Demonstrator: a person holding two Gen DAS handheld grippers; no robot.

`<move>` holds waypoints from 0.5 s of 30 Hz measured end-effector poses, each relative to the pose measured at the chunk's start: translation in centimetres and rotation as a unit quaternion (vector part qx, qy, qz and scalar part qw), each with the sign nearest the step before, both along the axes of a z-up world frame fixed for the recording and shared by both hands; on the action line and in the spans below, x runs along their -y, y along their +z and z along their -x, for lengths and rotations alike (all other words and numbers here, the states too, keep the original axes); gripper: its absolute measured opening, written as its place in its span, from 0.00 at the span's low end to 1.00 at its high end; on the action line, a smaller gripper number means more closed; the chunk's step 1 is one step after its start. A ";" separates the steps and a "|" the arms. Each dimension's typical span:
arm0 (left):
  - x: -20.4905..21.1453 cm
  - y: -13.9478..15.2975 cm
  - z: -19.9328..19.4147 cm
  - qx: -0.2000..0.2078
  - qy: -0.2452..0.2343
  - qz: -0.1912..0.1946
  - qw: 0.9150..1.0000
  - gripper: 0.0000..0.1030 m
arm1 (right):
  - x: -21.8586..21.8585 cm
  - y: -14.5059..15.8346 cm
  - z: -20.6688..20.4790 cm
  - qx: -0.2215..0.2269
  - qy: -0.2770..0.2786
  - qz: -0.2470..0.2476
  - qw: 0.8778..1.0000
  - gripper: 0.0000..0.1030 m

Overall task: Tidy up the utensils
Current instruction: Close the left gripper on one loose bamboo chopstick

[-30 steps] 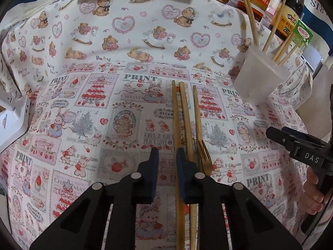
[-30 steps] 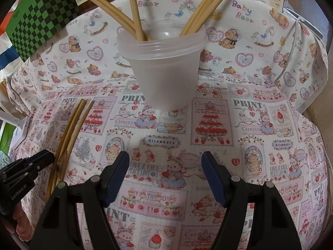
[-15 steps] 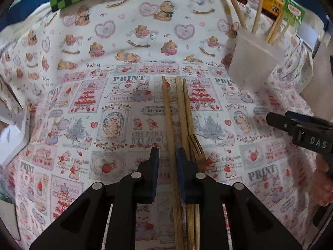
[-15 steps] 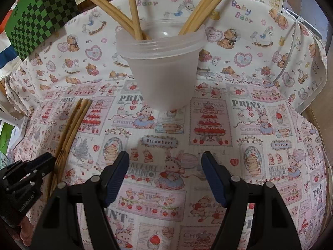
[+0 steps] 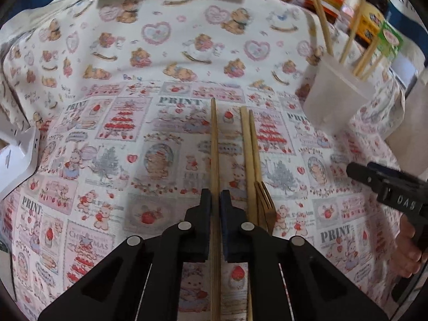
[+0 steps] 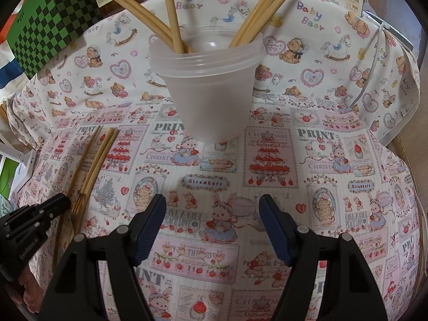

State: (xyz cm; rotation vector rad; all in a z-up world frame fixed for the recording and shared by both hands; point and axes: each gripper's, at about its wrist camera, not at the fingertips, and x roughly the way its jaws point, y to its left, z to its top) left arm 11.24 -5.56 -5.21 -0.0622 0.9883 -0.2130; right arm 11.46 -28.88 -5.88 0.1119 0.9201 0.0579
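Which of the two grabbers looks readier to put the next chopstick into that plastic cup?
Left. The left gripper already has its jaws closed around one chopstick lying on the cloth. The right gripper is open and empty, facing the cup, with no utensil between its fingers.

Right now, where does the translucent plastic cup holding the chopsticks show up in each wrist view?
Left wrist: translucent cup at upper right, blurred.
Right wrist: same cup upper centre, upright, ahead of the open right gripper.
Shared landmark: the loose chopsticks lying on the cloth.
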 end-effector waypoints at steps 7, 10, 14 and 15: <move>-0.7 0.4 0.0 -0.003 0.013 0.024 1.000 0.06 | -0.1 0.0 0.0 0.000 -0.001 -0.001 1.000 0.68; -0.9 -0.1 -0.1 -0.013 0.020 0.010 1.000 0.06 | -0.1 0.0 0.0 -0.001 0.000 -0.001 1.000 0.68; -1.4 -0.1 -0.2 -0.011 0.031 -0.009 0.999 0.06 | 0.1 0.1 0.0 0.000 -0.001 -0.008 1.000 0.68; -1.3 -0.5 -0.7 -0.021 0.028 -0.015 0.999 0.06 | 0.2 0.1 0.0 0.000 -0.002 -0.011 1.000 0.68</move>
